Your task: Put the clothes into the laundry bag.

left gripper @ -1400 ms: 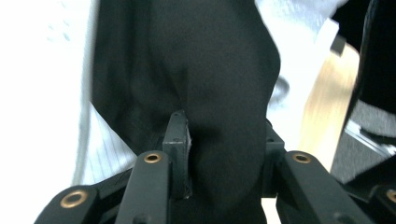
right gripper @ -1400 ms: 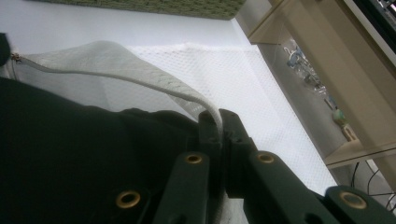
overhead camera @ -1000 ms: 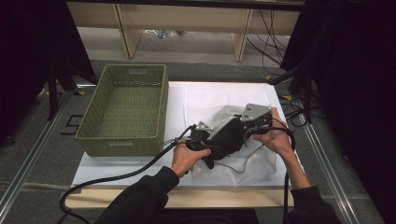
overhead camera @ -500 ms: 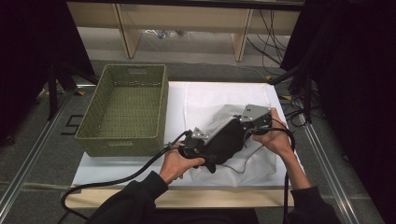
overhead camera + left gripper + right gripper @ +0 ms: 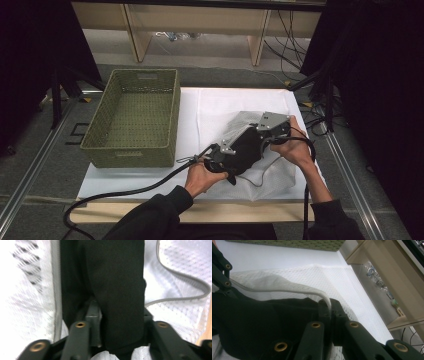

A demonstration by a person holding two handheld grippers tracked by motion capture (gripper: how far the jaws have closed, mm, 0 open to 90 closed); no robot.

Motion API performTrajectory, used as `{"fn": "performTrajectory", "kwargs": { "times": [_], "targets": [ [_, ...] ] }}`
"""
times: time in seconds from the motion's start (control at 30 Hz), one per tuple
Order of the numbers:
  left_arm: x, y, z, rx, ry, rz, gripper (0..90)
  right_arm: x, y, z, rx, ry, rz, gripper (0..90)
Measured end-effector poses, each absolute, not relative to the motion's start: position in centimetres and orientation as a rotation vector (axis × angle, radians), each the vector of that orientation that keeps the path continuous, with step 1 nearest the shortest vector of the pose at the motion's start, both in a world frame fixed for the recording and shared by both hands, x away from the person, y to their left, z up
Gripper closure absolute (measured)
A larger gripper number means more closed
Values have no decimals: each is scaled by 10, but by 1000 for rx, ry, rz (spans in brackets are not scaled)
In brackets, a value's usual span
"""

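A black garment [image 5: 245,149] lies partly inside a white mesh bag [image 5: 272,172] on the white-covered table [image 5: 220,105]. My left gripper [image 5: 230,159] comes in from the near left and is shut on the black garment [image 5: 117,290], whose cloth runs up between its jaws [image 5: 117,340]. From the right, my right gripper [image 5: 261,136] is shut on the bag's grey corded rim [image 5: 294,288] at the bag's mouth [image 5: 329,312]. The garment [image 5: 257,322] bulges just left of it, under the mesh bag [image 5: 332,277]. The left gripper's black links [image 5: 220,267] show at that view's top left.
An empty green woven basket [image 5: 132,117] stands on the left part of the table, its wall [image 5: 287,243] seen beyond the bag. Cables trail from both grippers over the front edge. Wooden shelf legs [image 5: 257,40] and floor cables lie behind the table.
My left hand has drawn slightly back toward the table's front edge, still holding the black garment. The right hand and the bag rim have hardly moved.
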State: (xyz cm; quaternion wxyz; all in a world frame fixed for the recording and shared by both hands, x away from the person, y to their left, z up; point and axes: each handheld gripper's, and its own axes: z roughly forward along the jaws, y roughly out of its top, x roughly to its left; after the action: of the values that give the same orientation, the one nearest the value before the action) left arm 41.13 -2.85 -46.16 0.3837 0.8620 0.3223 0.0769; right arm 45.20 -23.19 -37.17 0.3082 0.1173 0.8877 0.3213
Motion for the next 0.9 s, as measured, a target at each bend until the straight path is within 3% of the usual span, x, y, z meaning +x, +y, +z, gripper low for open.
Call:
{"fn": "performTrajectory", "kwargs": {
  "times": [0.17,0.5,0.67,0.8,0.9],
  "targets": [
    [428,-29,-459,2147,855,232,717,454,-233,-370,278,2329,825,893],
    [459,-30,-465,2086,941,248,706,453,-233,-372,307,2340,845,893],
    [456,-28,-464,2094,930,219,592,452,-232,-374,336,2361,842,894],
    [446,-23,-456,2126,912,221,449,453,-234,-373,311,2351,841,893],
    [434,-18,-449,2167,875,240,413,454,-238,-374,314,2352,841,893]
  ]
}}
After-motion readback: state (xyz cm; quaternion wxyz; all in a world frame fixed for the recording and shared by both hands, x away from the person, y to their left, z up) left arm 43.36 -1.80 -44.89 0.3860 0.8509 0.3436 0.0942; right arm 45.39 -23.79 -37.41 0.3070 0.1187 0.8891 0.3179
